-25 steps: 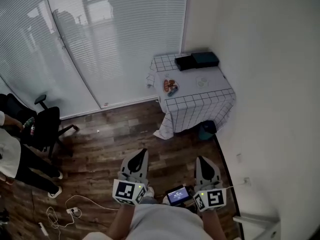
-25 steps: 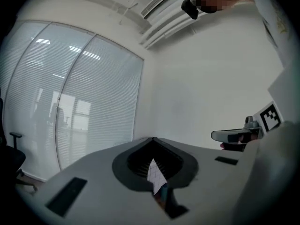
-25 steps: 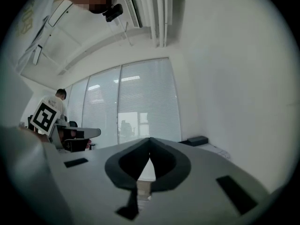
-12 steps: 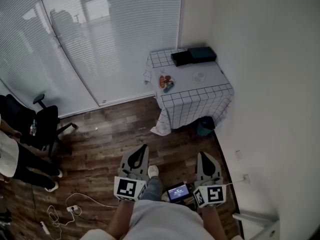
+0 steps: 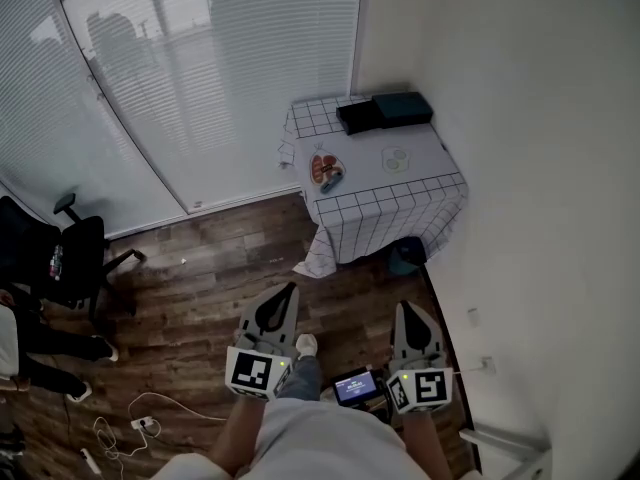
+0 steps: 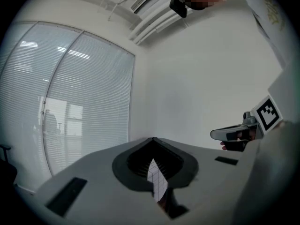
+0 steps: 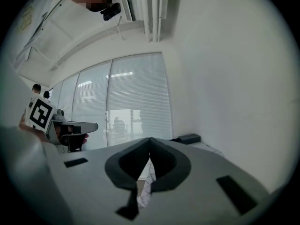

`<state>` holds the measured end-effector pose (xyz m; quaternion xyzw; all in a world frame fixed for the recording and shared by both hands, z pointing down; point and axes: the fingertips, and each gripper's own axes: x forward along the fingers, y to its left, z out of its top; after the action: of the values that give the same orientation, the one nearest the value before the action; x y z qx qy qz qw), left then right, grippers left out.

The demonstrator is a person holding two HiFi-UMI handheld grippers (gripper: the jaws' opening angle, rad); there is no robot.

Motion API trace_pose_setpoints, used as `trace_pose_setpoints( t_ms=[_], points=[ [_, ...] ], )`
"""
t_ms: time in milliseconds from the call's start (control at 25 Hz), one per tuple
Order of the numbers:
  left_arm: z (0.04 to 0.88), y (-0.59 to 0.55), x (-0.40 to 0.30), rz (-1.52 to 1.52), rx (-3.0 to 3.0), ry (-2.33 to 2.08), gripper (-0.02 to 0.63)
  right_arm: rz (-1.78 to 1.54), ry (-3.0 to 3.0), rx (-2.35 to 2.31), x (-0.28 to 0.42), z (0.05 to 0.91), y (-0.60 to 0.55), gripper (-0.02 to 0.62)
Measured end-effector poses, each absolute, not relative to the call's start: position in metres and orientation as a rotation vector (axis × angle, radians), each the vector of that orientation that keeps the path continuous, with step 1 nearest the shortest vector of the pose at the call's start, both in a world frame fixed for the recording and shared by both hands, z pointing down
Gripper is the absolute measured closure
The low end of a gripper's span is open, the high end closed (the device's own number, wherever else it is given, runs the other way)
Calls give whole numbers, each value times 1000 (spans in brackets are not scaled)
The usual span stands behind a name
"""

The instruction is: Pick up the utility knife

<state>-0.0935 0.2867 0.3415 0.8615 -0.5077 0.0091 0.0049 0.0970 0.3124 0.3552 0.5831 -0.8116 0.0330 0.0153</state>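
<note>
A small table under a white checked cloth stands in the corner, some way ahead of me. On it lies a small cluster of orange and blue items; at this distance I cannot make out a utility knife. My left gripper and right gripper are held level over the wooden floor, side by side and well short of the table. Both are shut and hold nothing. In the left gripper view the left gripper has its jaws together, and the checked cloth shows through the slit below. The right gripper looks the same.
Two dark boxes and a pale round thing also sit on the table. A dark object lies on the floor under it. A white wall runs along the right, blinds cover the windows, and an office chair stands at left. Cables lie on the floor.
Both grippers have moved forward toward the table, which sits a little nearer and lower in the head view. The chair and the person at left have slid toward the edge.
</note>
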Motion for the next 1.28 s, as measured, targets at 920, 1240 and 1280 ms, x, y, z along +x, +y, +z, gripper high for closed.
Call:
trace_pose_setpoints(
  t_ms=[920,1240,1280],
  points=[
    [357,108,-128,35,2698,-1451,598,79,-2397,1866,66,361,151,589],
    [358,83,-127,2,2701,-1419,598,99,-2388,1880,70,362,124,589],
    [361,79,-127,6,2698,-1425,598,102,-2393,1877,70,363,119,588]
  ],
)
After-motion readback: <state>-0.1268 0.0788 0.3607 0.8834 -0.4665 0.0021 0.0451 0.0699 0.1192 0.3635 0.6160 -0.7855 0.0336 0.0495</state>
